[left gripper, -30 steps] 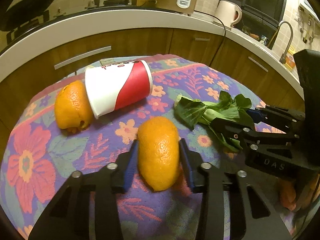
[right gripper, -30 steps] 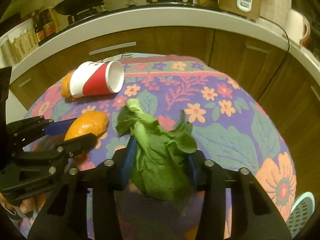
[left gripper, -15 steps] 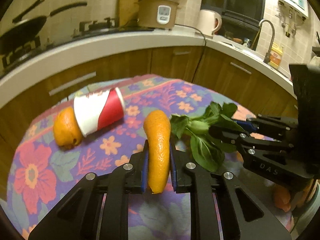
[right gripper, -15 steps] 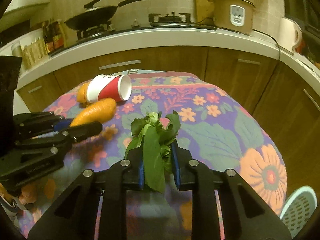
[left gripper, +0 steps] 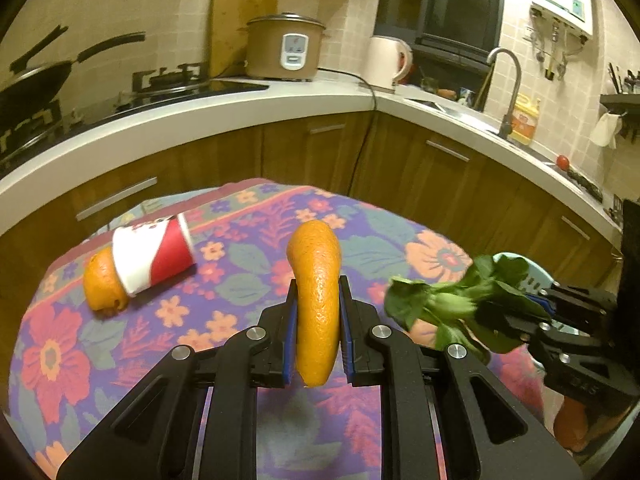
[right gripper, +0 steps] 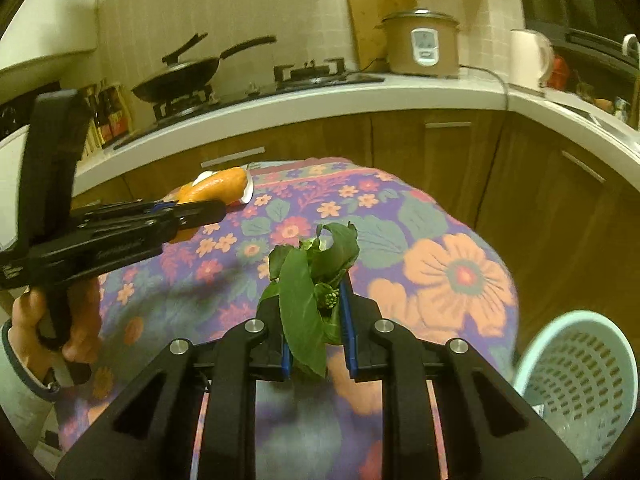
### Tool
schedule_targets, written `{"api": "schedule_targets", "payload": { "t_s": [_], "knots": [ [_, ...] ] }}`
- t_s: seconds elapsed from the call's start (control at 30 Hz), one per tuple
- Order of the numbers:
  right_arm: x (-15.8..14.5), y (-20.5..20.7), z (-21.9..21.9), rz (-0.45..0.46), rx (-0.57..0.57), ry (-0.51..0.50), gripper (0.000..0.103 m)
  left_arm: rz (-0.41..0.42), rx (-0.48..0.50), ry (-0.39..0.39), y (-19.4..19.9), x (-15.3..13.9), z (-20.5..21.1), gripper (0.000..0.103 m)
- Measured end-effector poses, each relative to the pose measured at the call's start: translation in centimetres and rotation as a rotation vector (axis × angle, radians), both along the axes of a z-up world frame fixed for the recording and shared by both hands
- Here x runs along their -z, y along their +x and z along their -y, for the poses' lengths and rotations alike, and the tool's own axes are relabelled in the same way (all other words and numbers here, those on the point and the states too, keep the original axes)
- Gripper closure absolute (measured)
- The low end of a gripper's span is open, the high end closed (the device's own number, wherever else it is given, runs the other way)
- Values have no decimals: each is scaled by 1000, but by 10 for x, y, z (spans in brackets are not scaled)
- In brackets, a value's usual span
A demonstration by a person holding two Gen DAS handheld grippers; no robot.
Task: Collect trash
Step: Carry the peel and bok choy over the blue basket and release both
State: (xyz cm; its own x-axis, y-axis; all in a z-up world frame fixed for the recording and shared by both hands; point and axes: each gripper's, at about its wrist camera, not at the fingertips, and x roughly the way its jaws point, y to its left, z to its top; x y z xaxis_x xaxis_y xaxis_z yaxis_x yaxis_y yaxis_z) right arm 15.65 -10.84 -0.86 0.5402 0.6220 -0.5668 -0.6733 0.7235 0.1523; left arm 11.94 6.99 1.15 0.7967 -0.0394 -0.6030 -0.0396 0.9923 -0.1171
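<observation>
Bare tablecloth (right gripper: 420, 216) ahead — basket (right gripper: 576, 376) right

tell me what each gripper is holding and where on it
Left gripper: orange peel, pinched at its lower half. Right gripper: leafy greens, clamped near the bunch's lower end.

home kitchen | gas hob (left gripper: 176, 80), rice cooker (left gripper: 285, 47), sink tap (left gripper: 508, 84), wooden cabinets (left gripper: 400, 160)

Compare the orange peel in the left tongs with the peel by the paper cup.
The held peel is lifted off the cloth, clamped upright in the left tongs; the other peel lies on the tablecloth against the cup. The held one looks long and narrow; the other rounder, partly hidden. Both are orange.
</observation>
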Motion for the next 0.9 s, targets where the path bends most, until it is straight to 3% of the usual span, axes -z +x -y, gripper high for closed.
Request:
{"api": "schedule_targets", "payload": {
  "t_s": [0.3, 0.63, 0.8, 0.9],
  "knots": [
    [-16, -8, 89, 37, 179, 72, 87, -4, 120, -15, 14, -7, 61, 87],
    [-2, 5, 204, -2, 430, 112, 87, -62, 322, 3, 49, 12, 175, 87],
    [13, 9, 230, -25, 494, 107, 87, -103, 414, -2, 62, 26, 221, 87],
    [30, 16, 237, -55, 516, 101, 87, -133, 467, -55, 65, 43, 238, 87]
  ]
}}
